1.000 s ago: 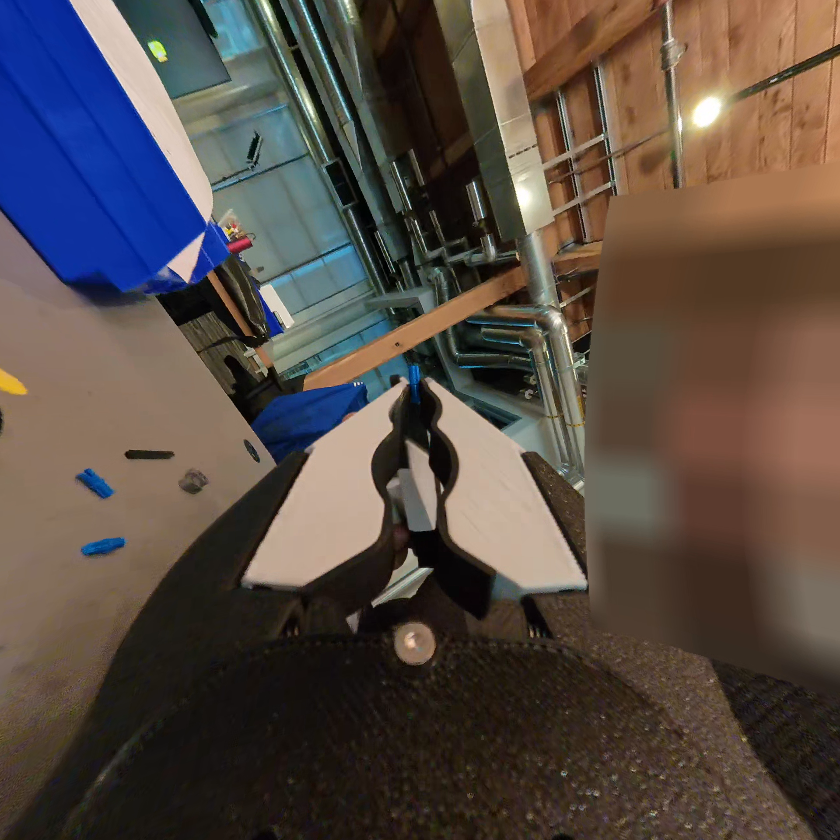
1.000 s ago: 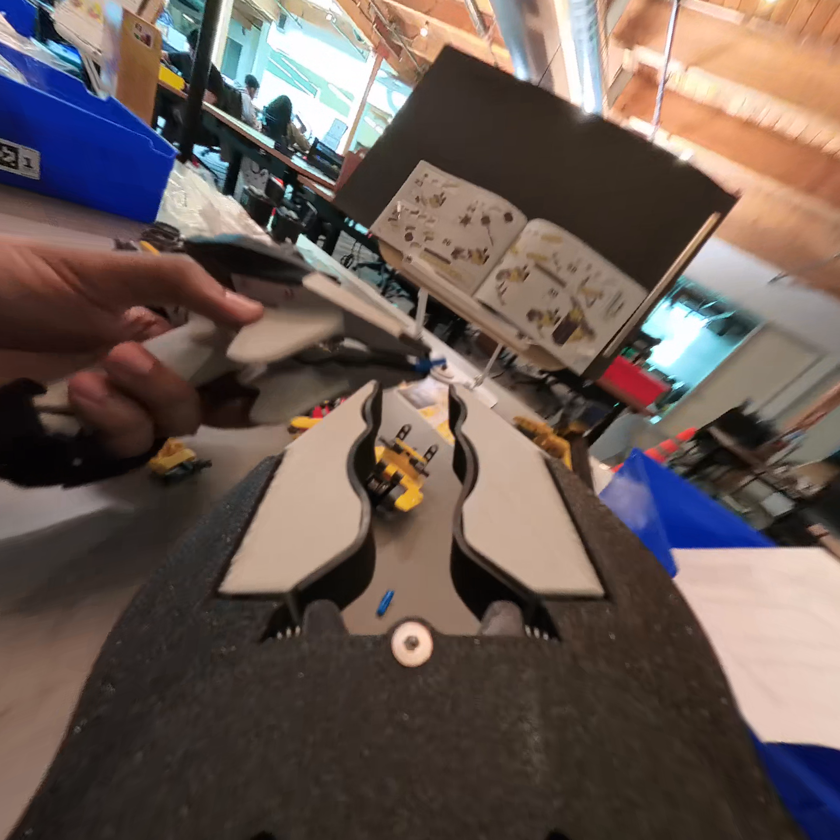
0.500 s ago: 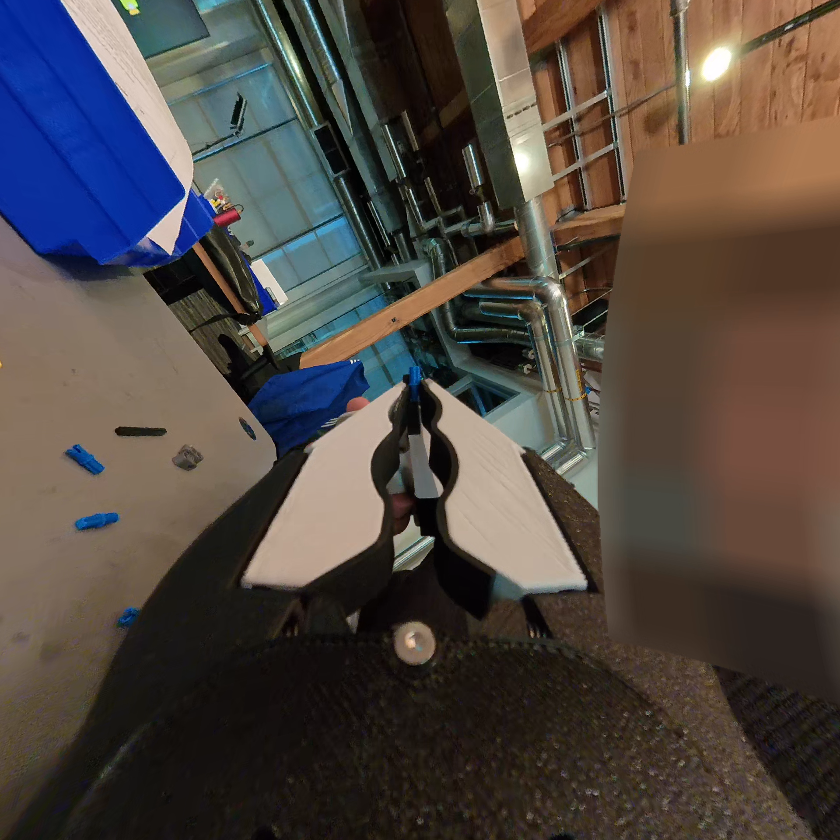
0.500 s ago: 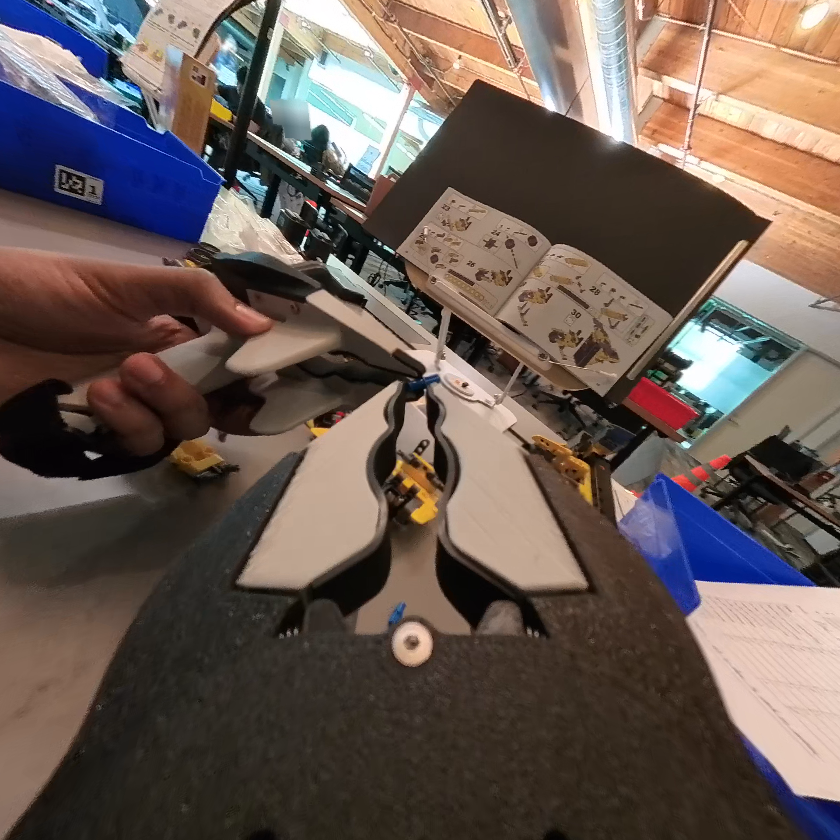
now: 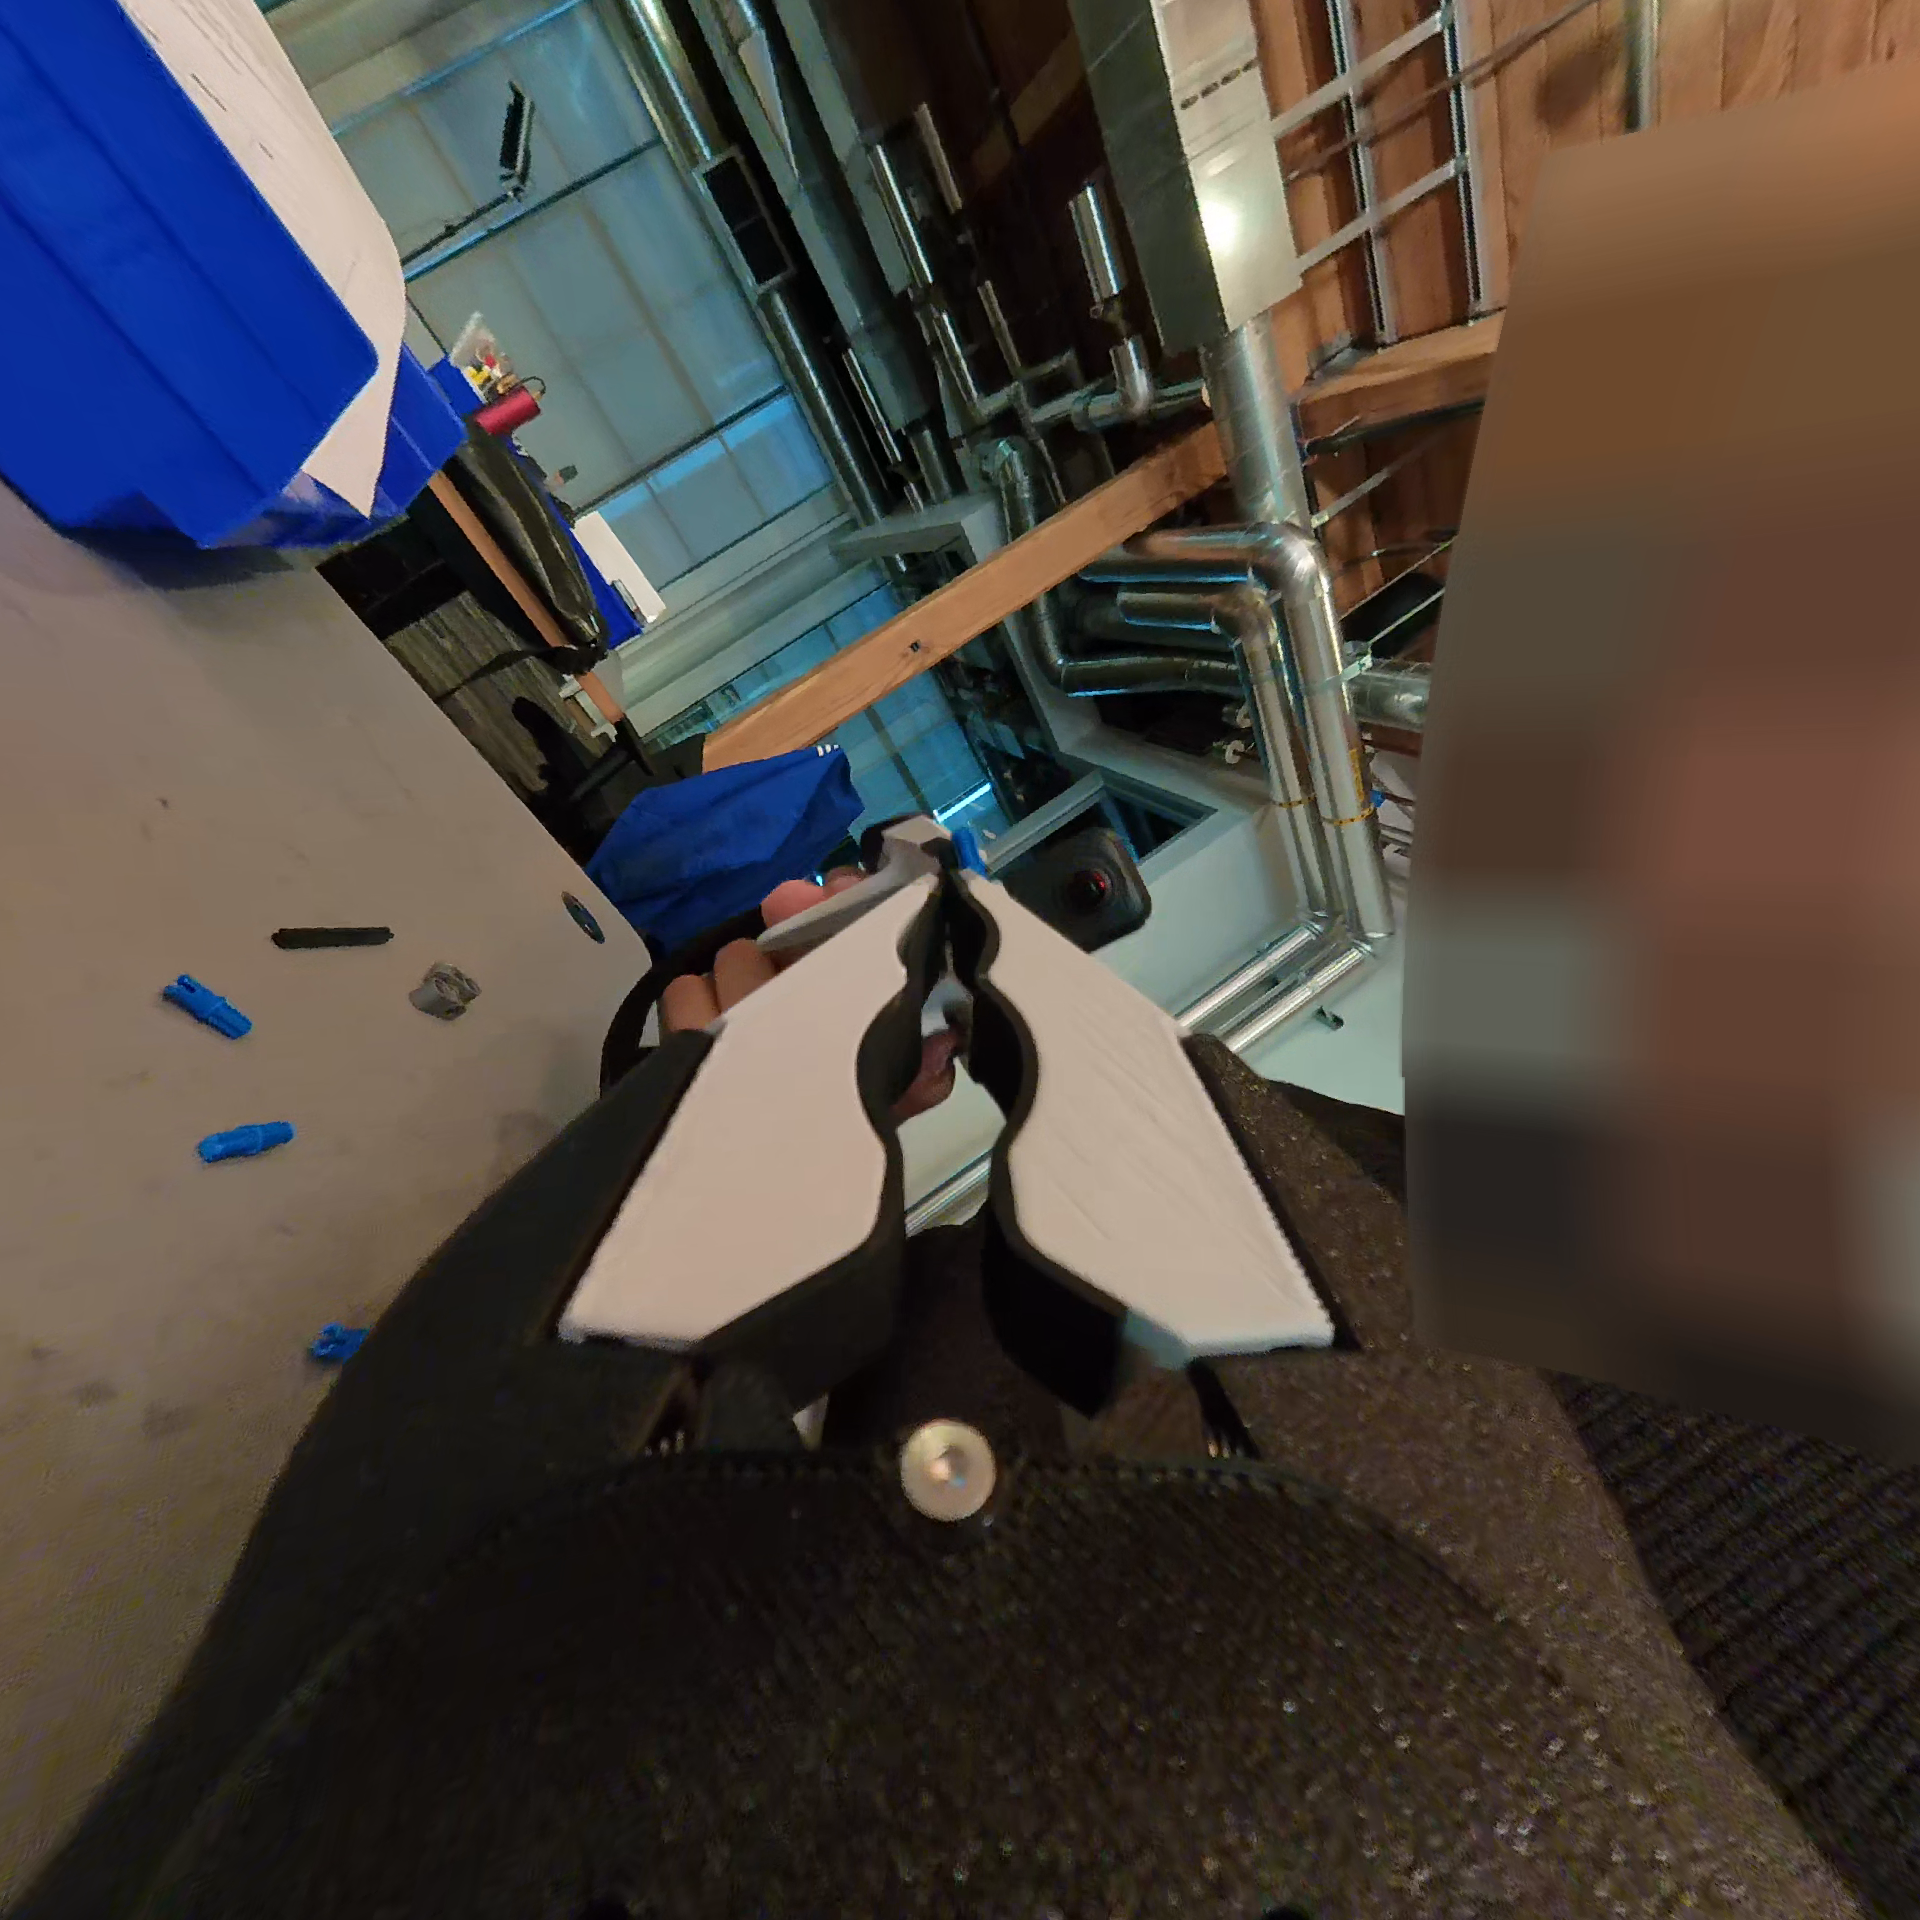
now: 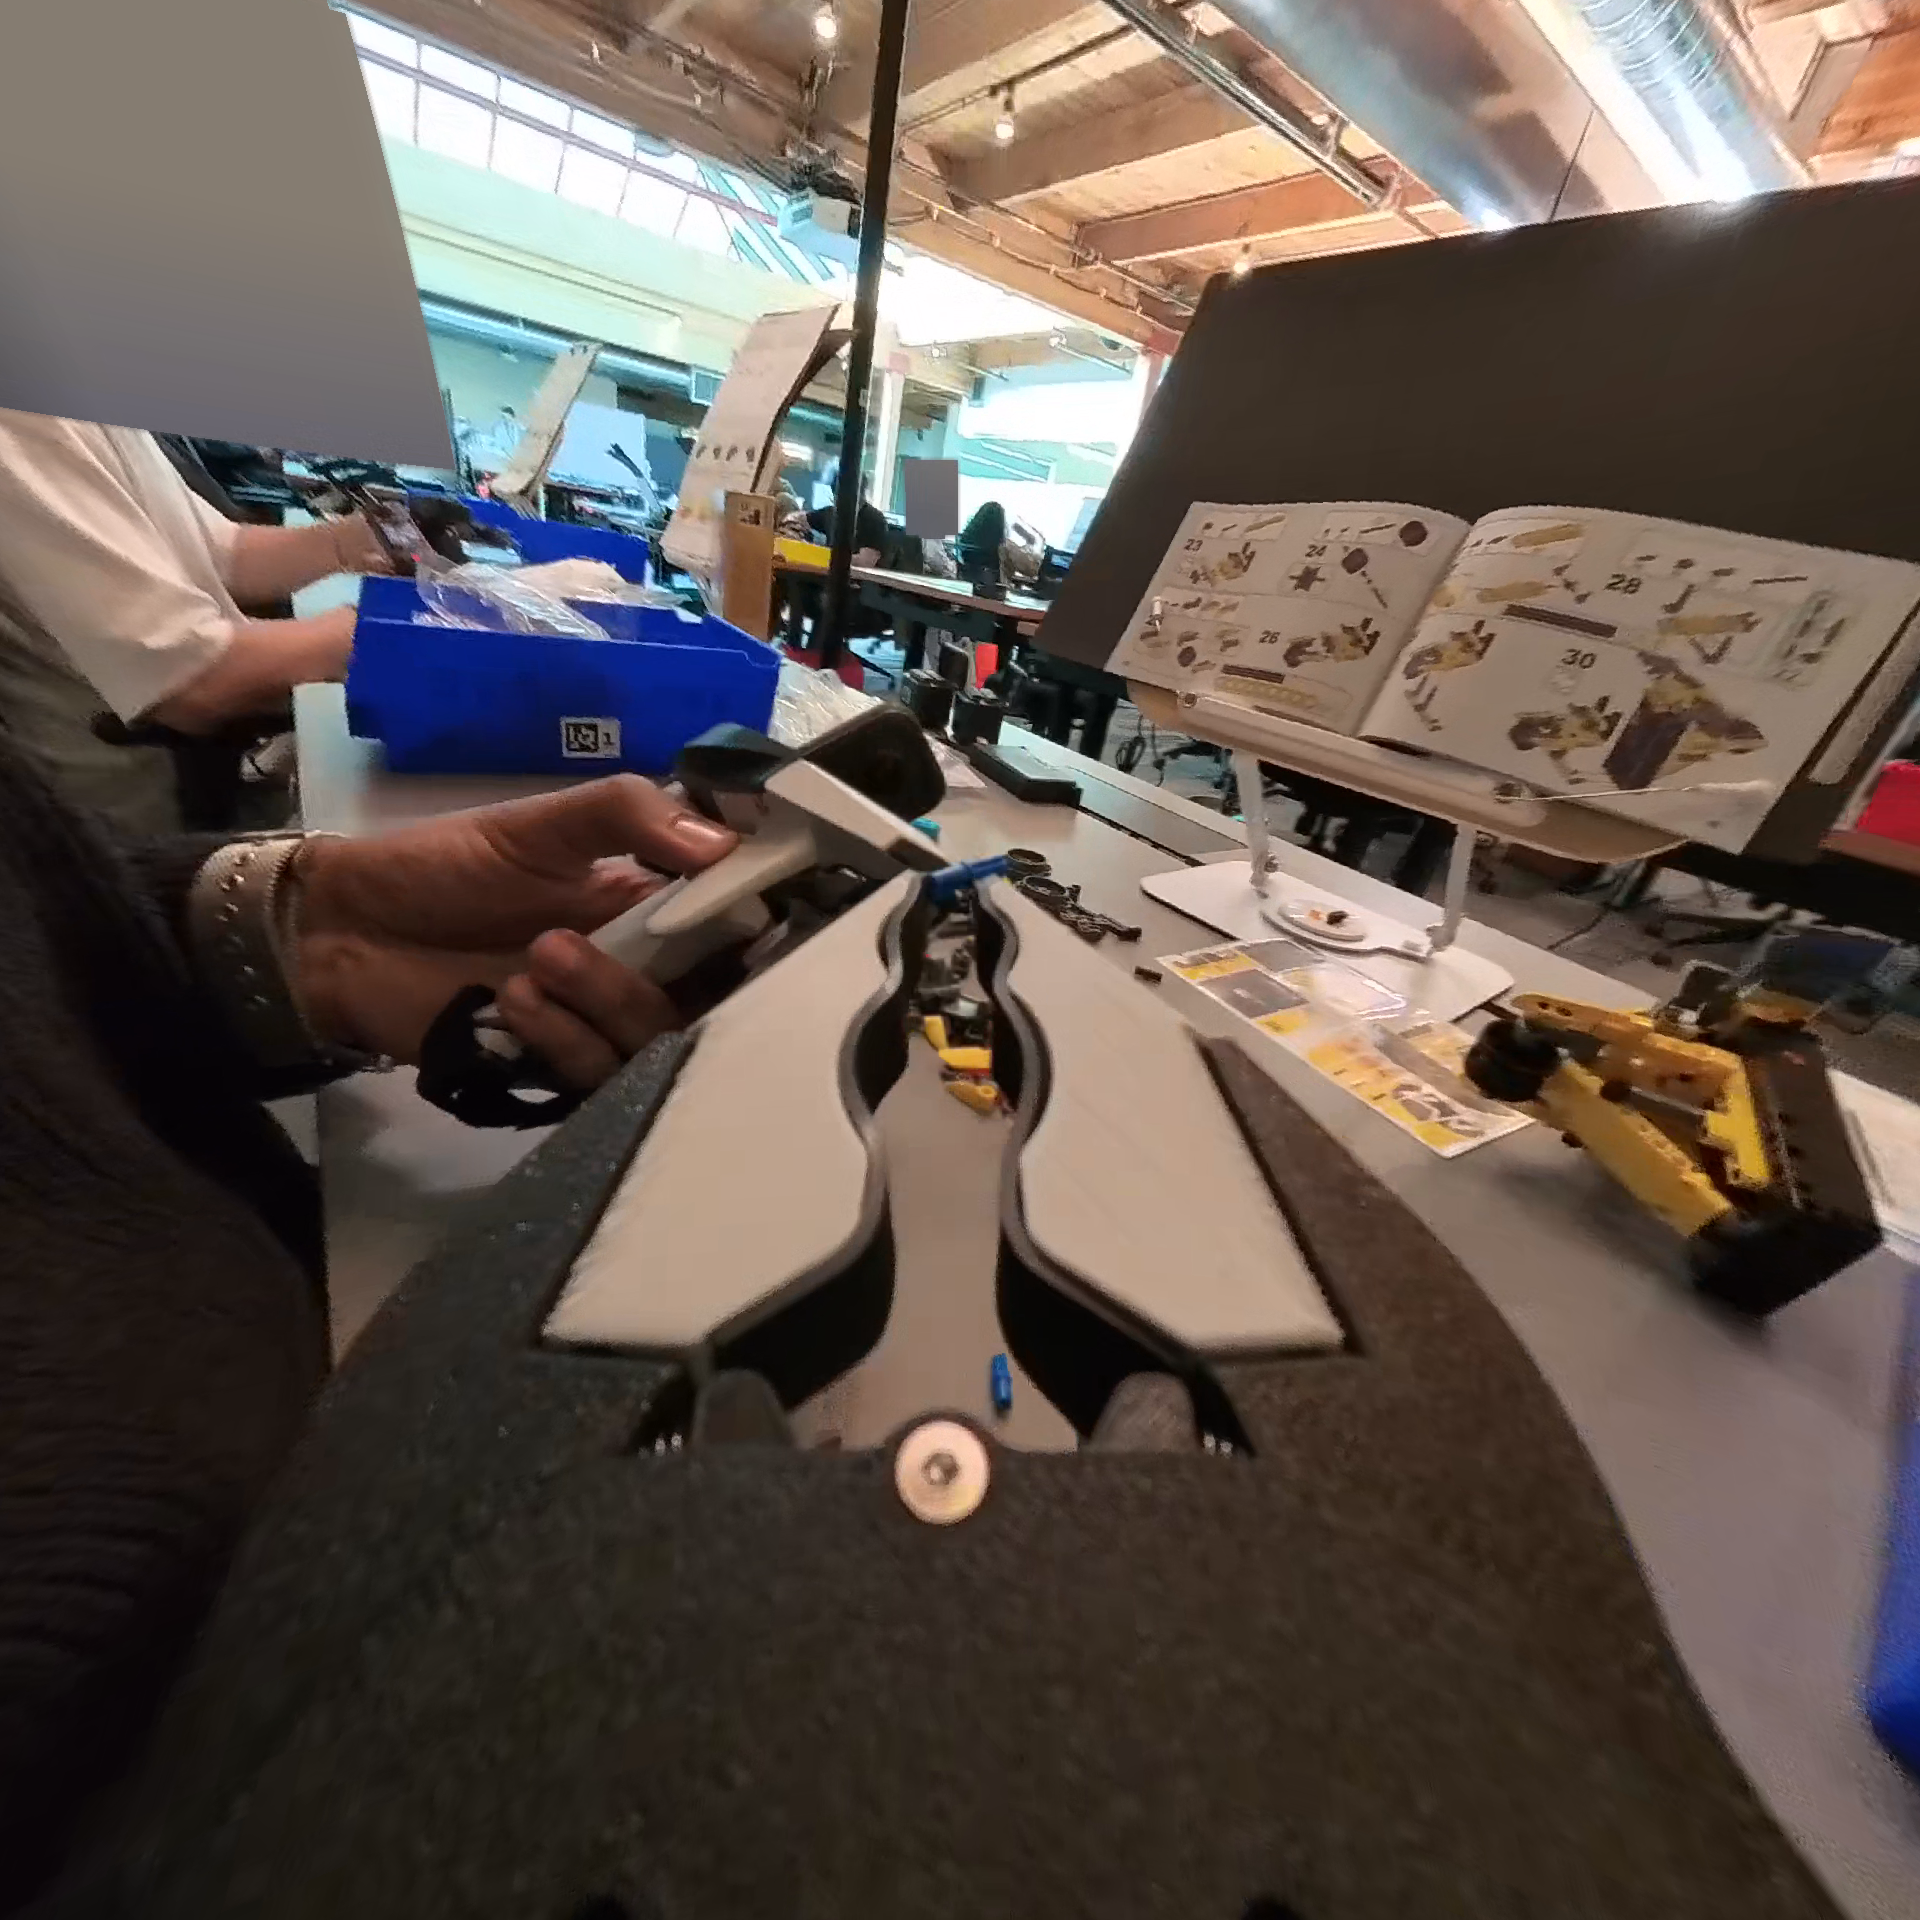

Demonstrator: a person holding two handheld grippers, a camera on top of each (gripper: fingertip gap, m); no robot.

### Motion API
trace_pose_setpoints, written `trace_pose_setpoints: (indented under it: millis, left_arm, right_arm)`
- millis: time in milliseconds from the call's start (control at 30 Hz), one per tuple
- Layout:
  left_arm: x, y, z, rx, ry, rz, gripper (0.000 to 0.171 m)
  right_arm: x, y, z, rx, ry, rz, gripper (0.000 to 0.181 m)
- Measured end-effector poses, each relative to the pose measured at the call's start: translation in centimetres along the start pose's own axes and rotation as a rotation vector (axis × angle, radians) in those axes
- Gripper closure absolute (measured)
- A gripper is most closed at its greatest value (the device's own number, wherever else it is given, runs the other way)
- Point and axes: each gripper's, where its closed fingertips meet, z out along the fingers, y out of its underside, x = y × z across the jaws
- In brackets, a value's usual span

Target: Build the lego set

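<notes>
Both your tongs, left (image 5: 951, 883) and right (image 6: 951, 883), are pinched on one blue pin (image 6: 964, 875), tip to tip. Three more blue pins (image 5: 206, 1006) lie on the grey counter (image 5: 208, 779) at nine o'clock. One yellow model (image 6: 1662, 1117) sits at three o'clock, one blue bin (image 6: 551, 675) at ten, under timber ceilings.

A small blue pin (image 5: 968, 847) shows just above the middle of the left wrist view, poking out past the tips of the left gripper (image 5: 951, 899), whose fingers are pressed together on it. In the right wrist view it lies roughly level, just above frame centre, across the tips of the right gripper (image 6: 951, 899). That gripper's fingers stand close with a narrow slit between them (whether they pinch the pin cannot be told). The pin's left end meets the left gripper's tip.
</notes>
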Motion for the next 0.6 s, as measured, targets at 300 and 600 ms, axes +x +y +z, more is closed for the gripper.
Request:
trace_pose_setpoints:
  millis: [300, 600]
  left_arm:
    - [-0.5, 1.3, 0.8, -0.093, -0.053, 0.022, 0.159]
    - [-1.0, 1.4, 0.7, -0.090, -0.067, 0.009, 0.171]
  right_arm:
    - [-1.0, 1.7, -0.4, -0.106, -0.073, -0.083, 0.174]
    - [-1.1, 1.7, -0.4, -0.137, -0.039, -0.180, 0.173]
